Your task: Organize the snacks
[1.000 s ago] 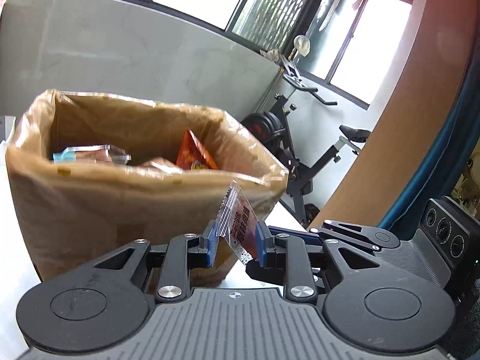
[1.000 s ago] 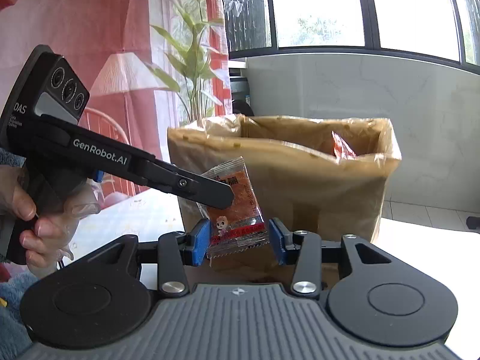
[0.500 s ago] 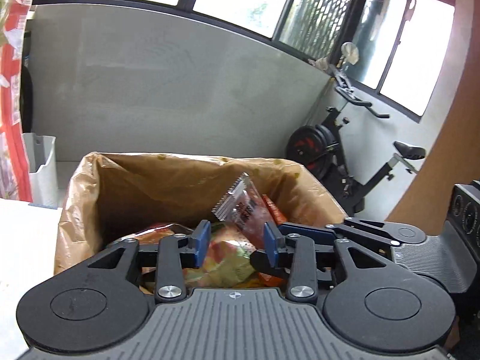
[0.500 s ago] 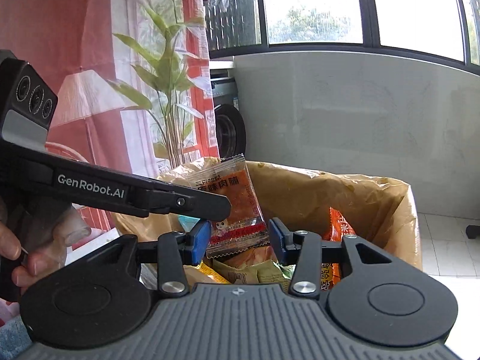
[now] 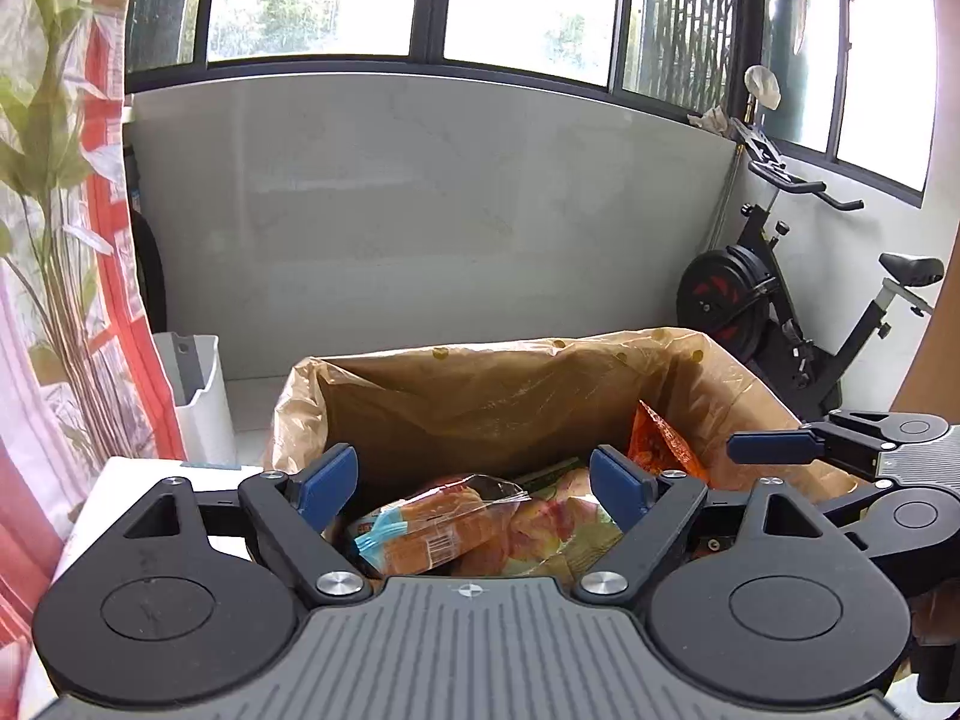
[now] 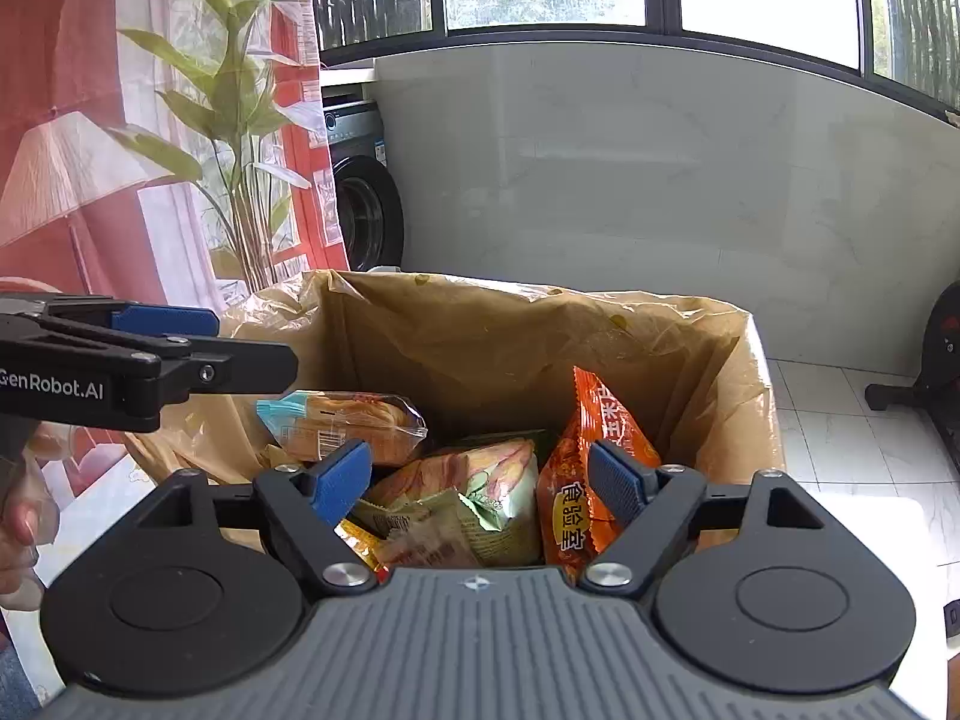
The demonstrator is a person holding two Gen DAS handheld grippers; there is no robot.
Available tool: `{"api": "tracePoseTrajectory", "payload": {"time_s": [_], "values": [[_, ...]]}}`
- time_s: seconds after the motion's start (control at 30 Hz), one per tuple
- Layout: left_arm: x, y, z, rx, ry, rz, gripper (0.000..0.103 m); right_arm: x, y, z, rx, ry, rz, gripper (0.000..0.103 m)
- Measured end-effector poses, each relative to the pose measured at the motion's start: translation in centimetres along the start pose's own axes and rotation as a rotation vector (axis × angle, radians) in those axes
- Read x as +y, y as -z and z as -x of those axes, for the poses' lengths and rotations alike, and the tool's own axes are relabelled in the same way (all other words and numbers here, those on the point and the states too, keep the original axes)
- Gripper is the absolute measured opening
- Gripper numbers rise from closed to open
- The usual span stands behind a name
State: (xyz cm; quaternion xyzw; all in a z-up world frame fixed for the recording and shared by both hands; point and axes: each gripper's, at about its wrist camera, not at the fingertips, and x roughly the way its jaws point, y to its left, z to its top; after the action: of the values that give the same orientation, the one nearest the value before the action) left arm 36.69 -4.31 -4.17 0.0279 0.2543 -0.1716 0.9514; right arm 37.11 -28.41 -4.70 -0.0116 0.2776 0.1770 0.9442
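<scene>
The box [image 6: 690,360] is lined with a crinkled tan plastic bag [image 5: 510,396] and stands on a white surface [image 6: 900,540], its open top facing up. Inside lies a heap of snack packets. A clear, glossy bread pack [image 6: 354,420] with a light blue end lies on its side near the box's left wall, long axis running left to right, blue end to the left; in the left wrist view the same bread pack [image 5: 432,525] sits between the spread fingers. An orange packet [image 6: 591,450] with printed characters stands nearly upright against the right side, long axis vertical, its crimped top edge pointing up; from the left wrist it shows as an orange packet [image 5: 660,441] leaning at the right wall. Between them a crumpled peach-and-green packet [image 6: 474,480] lies flat. The left gripper [image 5: 474,483] is wide open and holds nothing, hovering over the box's left part. The right gripper [image 6: 480,477] is likewise spread apart and empty, above the near edge of the box.
</scene>
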Motion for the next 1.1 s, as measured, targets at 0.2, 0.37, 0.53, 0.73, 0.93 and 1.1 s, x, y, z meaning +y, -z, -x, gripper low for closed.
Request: {"api": "tracePoseTrajectory", "payload": {"time_s": [0.2,0.37,0.53,0.73,0.93,1.1], "values": [[-1.0,-0.8,2.6,-0.048,-0.053,-0.026,0.093,0.1,-0.5,2.3,-0.017,0.029,0.008,0.095],[-1.9,-1.5,5.7,-0.093,-0.125,-0.041,0.095,0.4,-0.8,5.5,-0.081,0.041,-0.02,0.101],[-3.2,-2.0,8.5,-0.125,-0.186,-0.062,0.096,1.1,-1.1,8.7,-0.137,0.101,-0.044,0.103],[-2.9,-2.3,12.1,-0.157,-0.164,0.017,0.096,1.7,-0.8,12.3,-0.191,0.142,-0.088,0.103],[-3.5,-1.8,14.8,-0.199,-0.225,-0.012,0.096,2.0,-0.4,14.5,-0.208,0.129,-0.135,0.103],[-3.6,-1.3,16.4,-0.213,-0.253,0.011,0.096,2.2,0.2,15.6,-0.204,0.129,-0.169,0.103]]}}
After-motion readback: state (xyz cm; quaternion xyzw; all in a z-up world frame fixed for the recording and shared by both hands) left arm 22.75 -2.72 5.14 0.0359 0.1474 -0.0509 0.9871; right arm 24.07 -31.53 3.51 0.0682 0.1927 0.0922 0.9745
